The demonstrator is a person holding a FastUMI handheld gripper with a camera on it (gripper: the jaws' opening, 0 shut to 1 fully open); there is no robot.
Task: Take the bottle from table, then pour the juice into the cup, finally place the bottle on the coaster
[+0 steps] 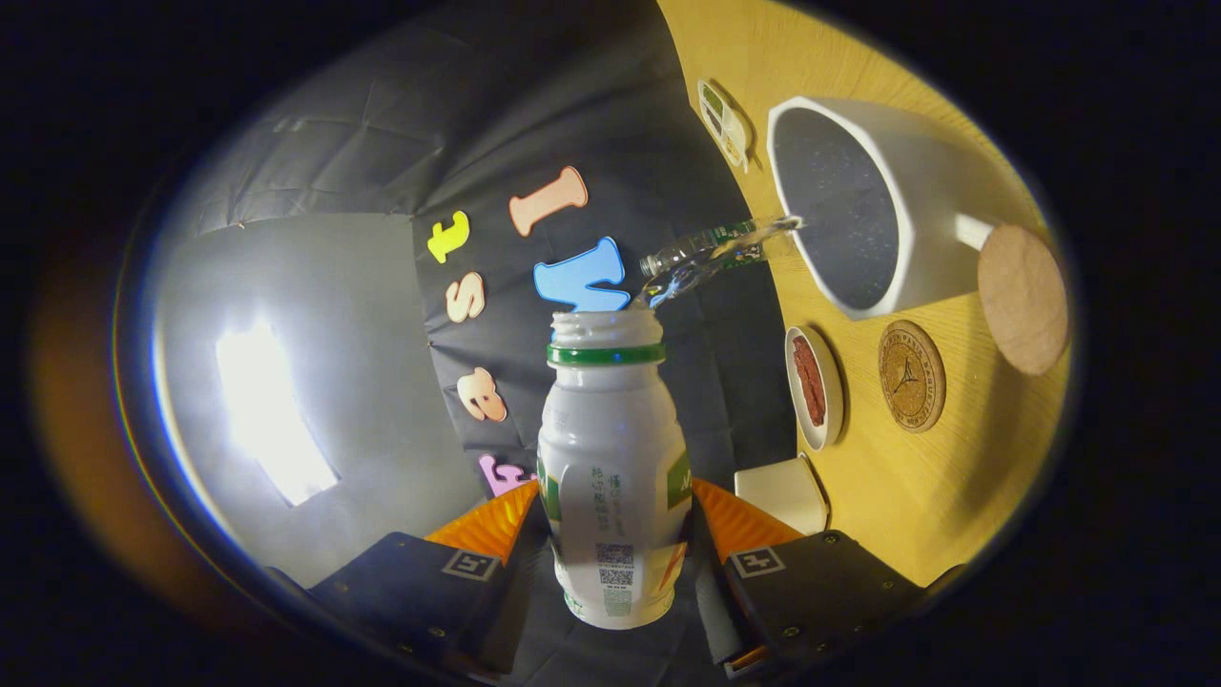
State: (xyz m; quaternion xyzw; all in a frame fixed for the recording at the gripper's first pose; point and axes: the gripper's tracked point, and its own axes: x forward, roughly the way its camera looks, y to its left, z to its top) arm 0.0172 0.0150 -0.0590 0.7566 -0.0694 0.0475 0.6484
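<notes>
My gripper (615,520) is shut on a white bottle (610,448) with a green neck ring and an open mouth, both fingers pressing its sides. The whole view is rolled, so the bottle is tipped on its side above the table. A clear stream of liquid (715,256) runs from the bottle's mouth into the white octagonal cup (940,229), whose inside is dark and speckled. Beyond the cup's base lie a round printed coaster (911,375) and a plain cork coaster (1023,298), both bare.
On the yellow wooden table (916,496) are a small white dish with something red in it (814,386), a white block (782,491) near my fingers, and a small device (725,119) past the cup. A bright light (267,410) glares behind the bottle.
</notes>
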